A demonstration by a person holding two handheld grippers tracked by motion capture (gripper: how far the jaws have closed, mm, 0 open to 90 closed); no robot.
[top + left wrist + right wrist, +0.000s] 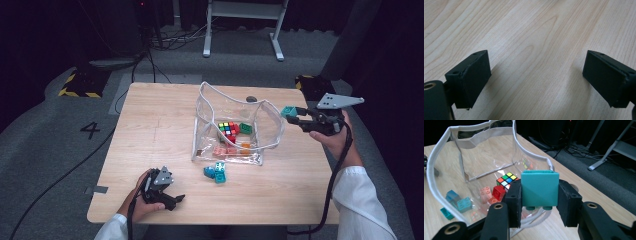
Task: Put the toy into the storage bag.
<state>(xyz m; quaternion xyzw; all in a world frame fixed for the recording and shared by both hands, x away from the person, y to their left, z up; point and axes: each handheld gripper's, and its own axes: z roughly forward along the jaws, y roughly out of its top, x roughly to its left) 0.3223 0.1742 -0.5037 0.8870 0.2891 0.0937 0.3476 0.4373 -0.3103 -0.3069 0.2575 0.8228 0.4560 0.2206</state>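
Two grippers at work, and they're doing very different jobs. Over on the left, the left gripper (165,196) rests low on the wooden table (150,135), jaws spread wide with nothing between them, seemingly parked out of the way. In the middle, the clear bag (235,127) stands open-mouthed, a puzzle cube (227,128) and bricks inside, loose teal bricks (216,172) just outside its front. On the right, the right gripper (295,116) clamps a teal block (539,188) just at the bag's rim, probably lined up for a drop inside.
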